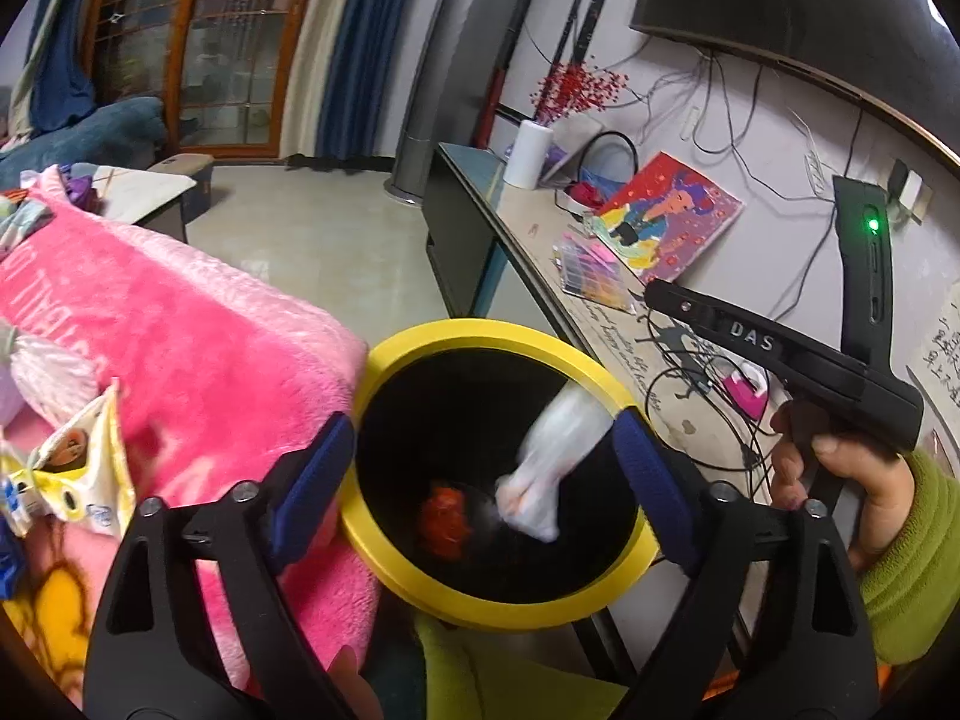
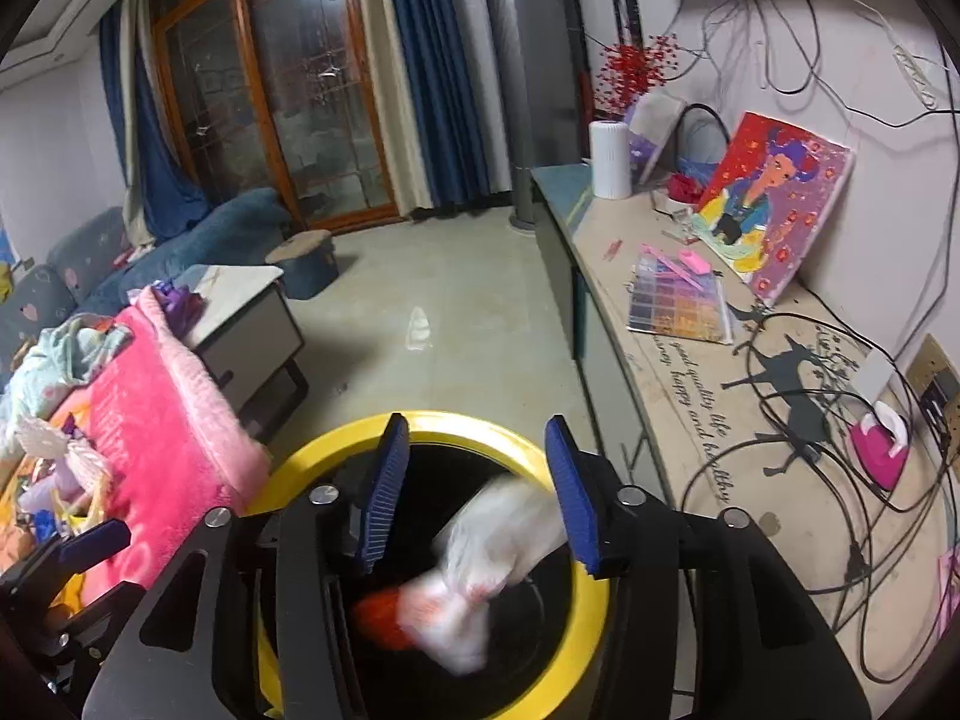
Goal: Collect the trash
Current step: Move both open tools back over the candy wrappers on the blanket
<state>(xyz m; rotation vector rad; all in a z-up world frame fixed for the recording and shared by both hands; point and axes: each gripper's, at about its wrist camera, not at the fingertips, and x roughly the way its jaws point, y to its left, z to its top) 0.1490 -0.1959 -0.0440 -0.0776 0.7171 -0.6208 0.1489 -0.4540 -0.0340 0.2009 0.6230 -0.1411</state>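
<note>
Home living room: sofa [image 2: 180, 246], curtains [image 2: 432, 72].

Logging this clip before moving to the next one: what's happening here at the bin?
A person holds a gripper in each hand over a yellow-rimmed black trash bin beside a pink blanket. Both the left gripper and the right gripper stand open, with nothing pressed between their pads. A blurred white wrapper is dropping into the bin, where something red-orange already lies. More wrappers remain on the blanket.
</note>
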